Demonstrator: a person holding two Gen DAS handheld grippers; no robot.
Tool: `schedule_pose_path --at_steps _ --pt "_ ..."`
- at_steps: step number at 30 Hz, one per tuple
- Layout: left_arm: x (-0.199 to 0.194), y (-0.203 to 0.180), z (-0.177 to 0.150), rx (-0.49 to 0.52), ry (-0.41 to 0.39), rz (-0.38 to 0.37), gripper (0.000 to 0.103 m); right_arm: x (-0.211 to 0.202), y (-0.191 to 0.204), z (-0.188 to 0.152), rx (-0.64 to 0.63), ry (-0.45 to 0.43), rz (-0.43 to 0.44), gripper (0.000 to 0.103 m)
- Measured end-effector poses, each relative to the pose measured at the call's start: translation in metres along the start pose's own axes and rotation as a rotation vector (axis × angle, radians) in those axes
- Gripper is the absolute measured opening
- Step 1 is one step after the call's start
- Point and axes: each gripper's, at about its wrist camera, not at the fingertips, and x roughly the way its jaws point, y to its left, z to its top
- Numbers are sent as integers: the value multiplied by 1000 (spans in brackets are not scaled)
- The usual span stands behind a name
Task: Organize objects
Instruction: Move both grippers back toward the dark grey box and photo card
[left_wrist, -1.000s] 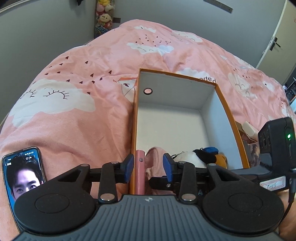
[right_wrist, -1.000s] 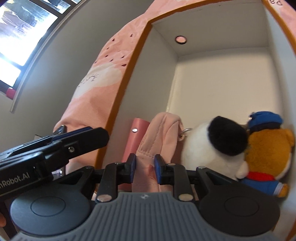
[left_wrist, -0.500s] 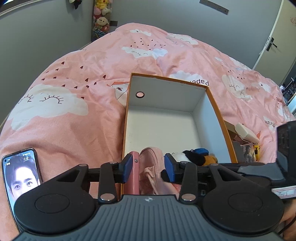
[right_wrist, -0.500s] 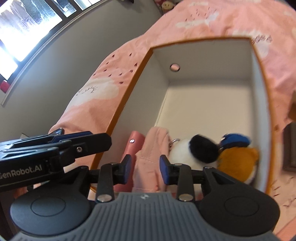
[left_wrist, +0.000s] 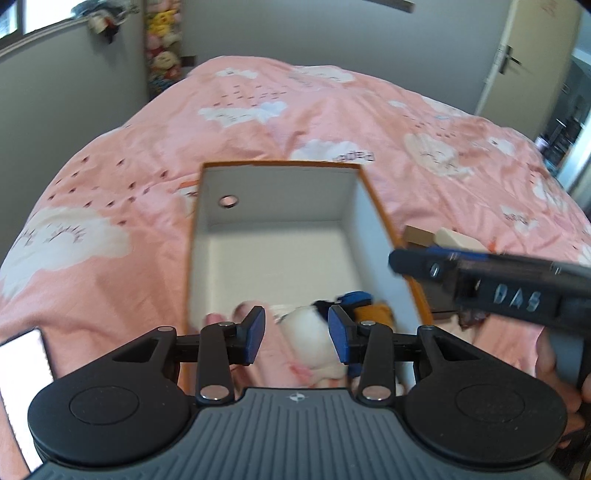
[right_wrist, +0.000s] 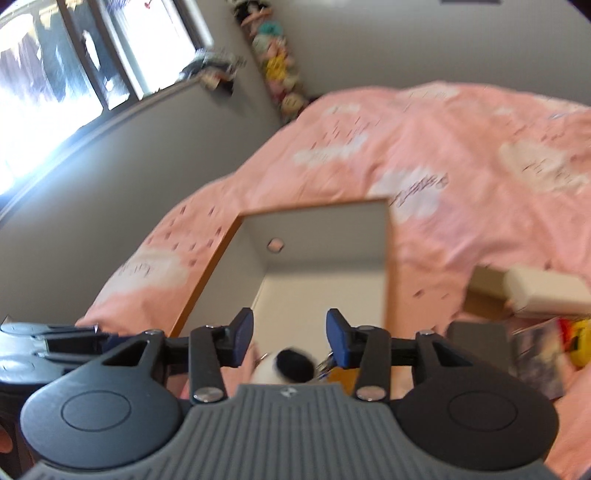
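On the bed (left_wrist: 155, 155), which has a pink duvet with white clouds, sits an orange-edged box (left_wrist: 373, 206) with white insides, roughly mid-bed and lying lengthwise away from the cameras. Down at the near end of the box there's a white plush with a black ear (left_wrist: 314, 332), an orange plush with a blue cap (left_wrist: 373, 308) right beside it towards the box's right wall, and some pink fabric stuff (left_wrist: 221, 319) towards the left wall. The far half of the box floor is bare, and there's a small round hole (left_wrist: 228, 201) in the far wall.

Left hand-held gripper (left_wrist: 296, 330) is up over the near end of the box, blue pads apart, nothing pinched; the white plush just shows in the gap below. Right hand-held gripper (right_wrist: 290, 332) is above the same end and its jaws are opening, nothing between the pads either; the plush is underneath it, not in it. In the left view the right one shows up as a blurry black bar crossing the box's right edge.

Off the box's right side, near the bed's right edge, there's a cream case (right_wrist: 546, 293) on a brown box (left_wrist: 417, 234) and some colourful packets (right_wrist: 569, 341), too blurred to make out. A phone (left_wrist: 22, 391) lies near the bed's front left corner. Stuffed toys (left_wrist: 162, 40) are stacked in the room's corner past the bed.
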Motion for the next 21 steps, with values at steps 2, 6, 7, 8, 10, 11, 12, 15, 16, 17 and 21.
schedule_pose_path --at_steps 2,6,7,8,10,11,12,15,16,17,21 --pt "1 -12 2 33 -8 -20 47 -14 -10 3 6 -49 -30 51" --pt "6 -36 8 81 -21 -85 47 -38 -35 7 21 -120 -109 51" --pt "8 -42 9 90 -21 -109 47 -44 -42 7 23 -131 -129 51" --pt "11 -47 11 98 -19 -133 47 -49 -49 6 21 -141 -155 51" --pt "16 -59 13 120 -17 -175 47 -56 -64 3 22 -157 -219 51" --pt "19 -65 14 131 -17 -192 47 -60 -73 1 24 -162 -248 51" --pt "22 -70 15 139 -16 -209 47 -62 -81 -2 27 -163 -278 51" --pt "33 -86 18 152 1 -266 47 -64 -107 -11 57 -147 -352 51" --pt "37 -91 19 155 6 -283 47 -63 -114 -15 71 -137 -370 51" --pt "41 -96 19 158 10 -298 47 -61 -121 -18 84 -128 -383 51" --pt "60 -115 21 162 38 -335 47 -52 -141 -29 103 -82 -414 51"
